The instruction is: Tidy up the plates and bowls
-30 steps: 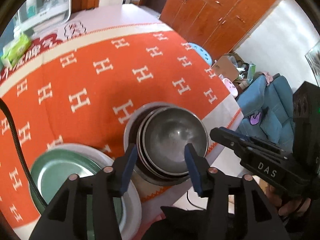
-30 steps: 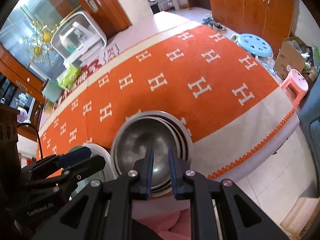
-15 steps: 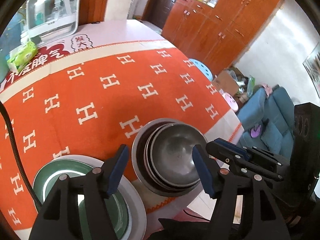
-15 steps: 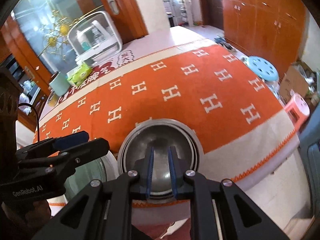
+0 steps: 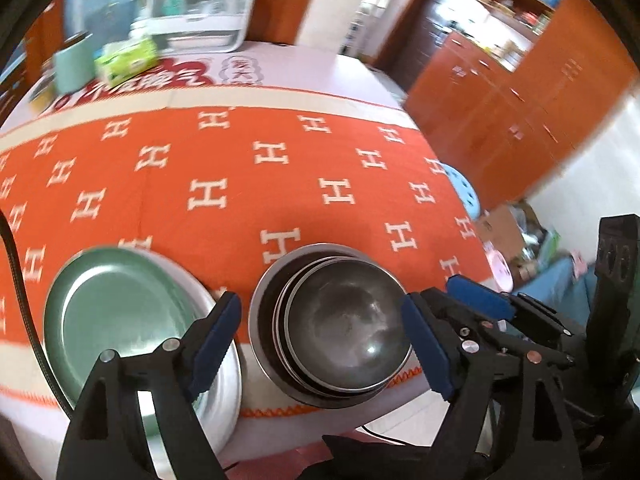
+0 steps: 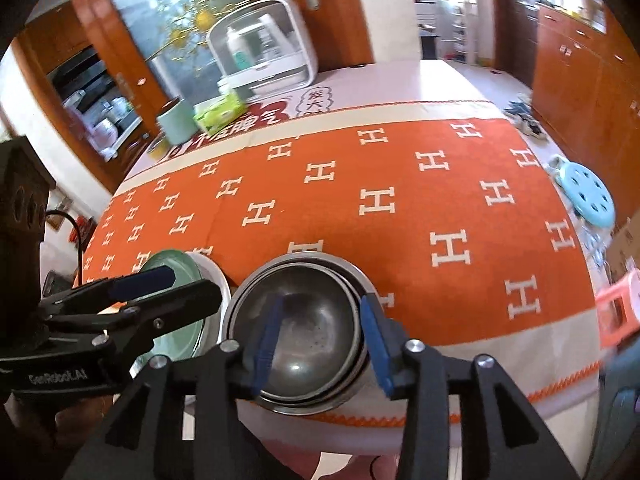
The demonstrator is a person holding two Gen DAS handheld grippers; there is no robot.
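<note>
Both grippers releasing over nested bowls.

Left gripper (image 5: 320, 344) and right gripper (image 6: 320, 344): jaws now spreading, empty, where the right pair was pressed together a second ago; stacking judged complete. Smooth steel bowls (image 5: 340, 328) sit nested at the bench's near edge, just beside the green plate (image 5: 116, 312) on orange woven cloth (image 5: 240, 184).

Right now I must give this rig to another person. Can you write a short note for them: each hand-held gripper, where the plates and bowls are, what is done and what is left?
Left hand-held gripper: jaws opening, nothing between the pads.
Right hand-held gripper: jaws opening, also empty, over the bowls.
Bowls: steel, nested in one stack at the near edge of the orange cloth.
Plates: green one on a white one, just left of the bowls.
Done: bowls and plates each look stacked.
Left: I see no loose dishes; check the stacks sit safe from the table edge.
</note>
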